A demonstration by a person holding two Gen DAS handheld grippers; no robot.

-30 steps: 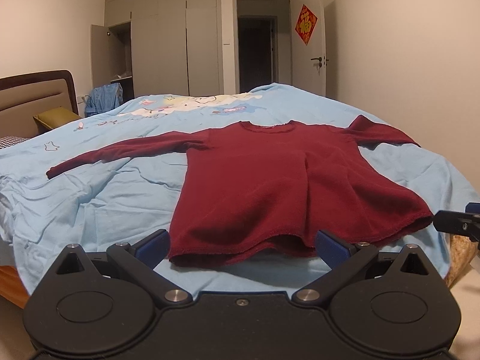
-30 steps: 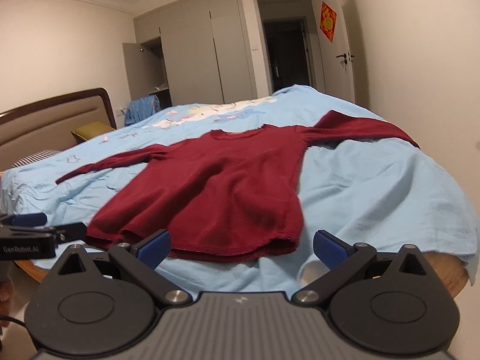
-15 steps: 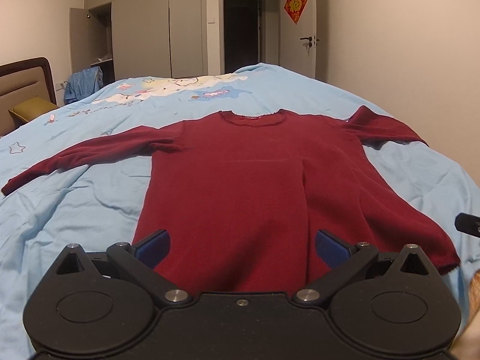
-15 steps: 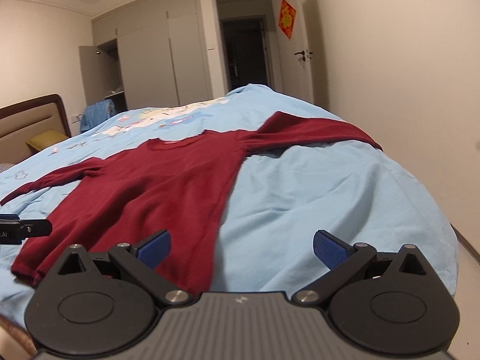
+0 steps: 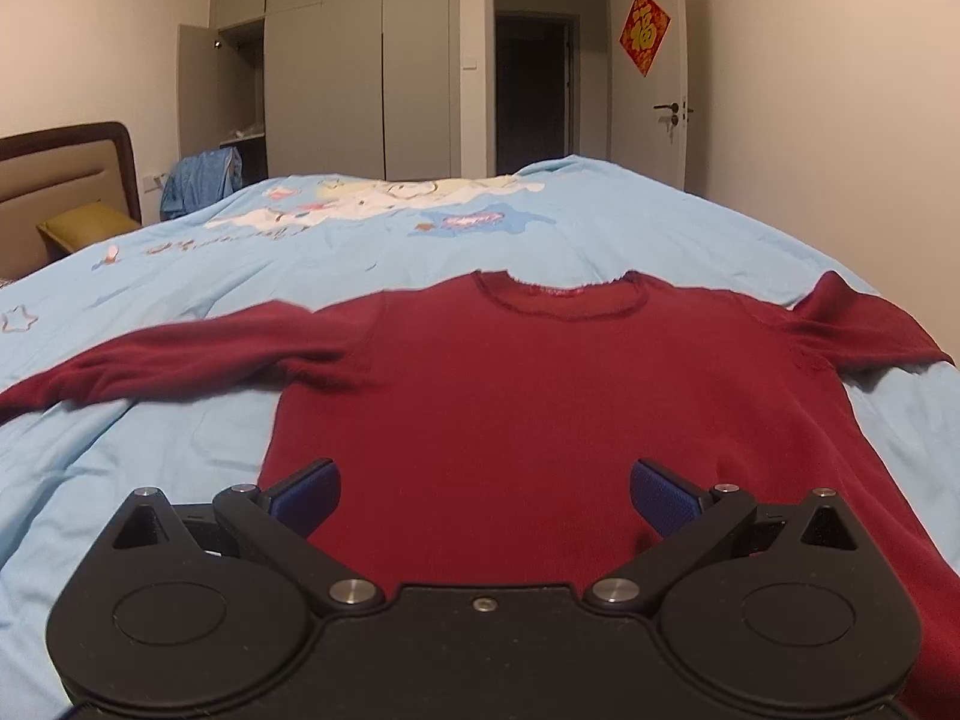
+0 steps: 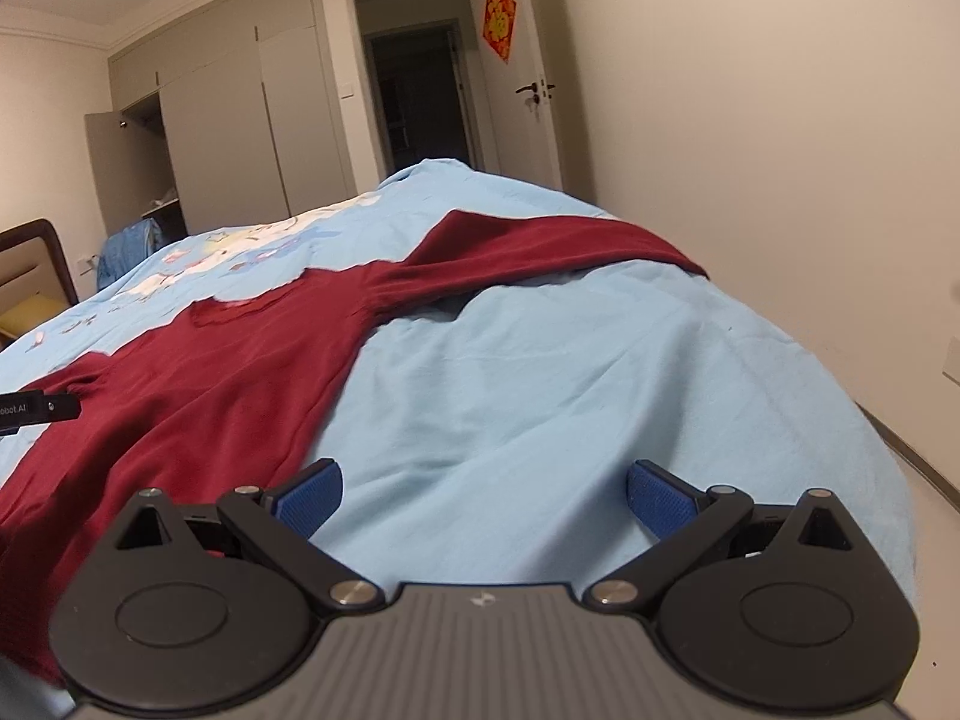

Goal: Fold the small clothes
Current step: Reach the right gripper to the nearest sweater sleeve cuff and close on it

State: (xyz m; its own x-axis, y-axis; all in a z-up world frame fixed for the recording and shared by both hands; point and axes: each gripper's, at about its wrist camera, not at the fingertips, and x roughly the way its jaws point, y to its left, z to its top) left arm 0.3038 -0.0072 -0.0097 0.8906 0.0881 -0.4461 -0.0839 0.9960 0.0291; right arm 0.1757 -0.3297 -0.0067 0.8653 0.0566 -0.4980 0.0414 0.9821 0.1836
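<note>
Both grippers have pushed forward over the bed since half a second ago, and the dark red sweater (image 5: 540, 396) now fills the left wrist view right up to the fingers. It's a soft knit with a ribbed round collar, lying flat on the bed, collar away from the cameras, both long sleeves out to the sides. One sleeve trails off the left edge of the left view; the other drapes over the bed's far right side, its cuff out of sight.

Left gripper (image 5: 483, 489) hangs over the sweater's lower body, blue ridged pads spread wide, nothing between them. Right gripper (image 6: 483, 489) is just as wide open and empty, its left pad at the sweater's side seam, the rest over bare sheet. Whether either touches the fabric, I can't tell from this angle.

Underneath, a pale blue bedsheet (image 6: 600, 384), lightly wrinkled, with a cartoon print further back. Beyond it: a padded headboard (image 5: 66, 168), grey wardrobe doors (image 5: 354, 72), a red diamond door hanging (image 5: 644, 31).
</note>
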